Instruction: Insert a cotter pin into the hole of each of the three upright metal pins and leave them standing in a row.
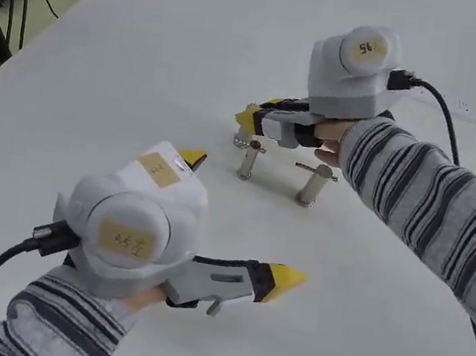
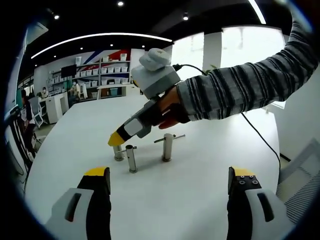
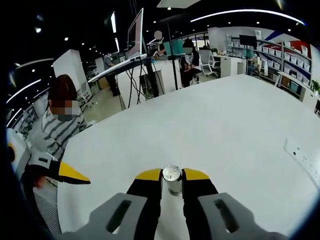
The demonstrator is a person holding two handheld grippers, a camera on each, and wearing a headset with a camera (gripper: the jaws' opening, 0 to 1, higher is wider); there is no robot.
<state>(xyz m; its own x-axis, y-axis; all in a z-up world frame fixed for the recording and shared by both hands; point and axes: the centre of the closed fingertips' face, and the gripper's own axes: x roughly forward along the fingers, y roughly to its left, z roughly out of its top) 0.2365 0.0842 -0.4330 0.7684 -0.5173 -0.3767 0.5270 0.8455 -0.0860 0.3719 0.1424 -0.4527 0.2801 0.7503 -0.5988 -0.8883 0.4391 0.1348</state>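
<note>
Snugly, right claw (image 3: 172, 181) pinches 1 shiny upright metal pin (image 3: 172, 173); left claw (image 2: 170, 173) gapes.

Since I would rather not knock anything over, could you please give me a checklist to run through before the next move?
1. Right gripper shut on the end pin: ok, jaws closed on its top.
2. Left gripper open, nothing between its jaws: ok.
3. Cotter pin through the middle pin: ok.
4. Second cotter pin through the outer pin: ok.
5. Cotter pin in the end pin: cannot tell, the right gripper covers it.
6. All three pins upright on the table: ok.
</note>
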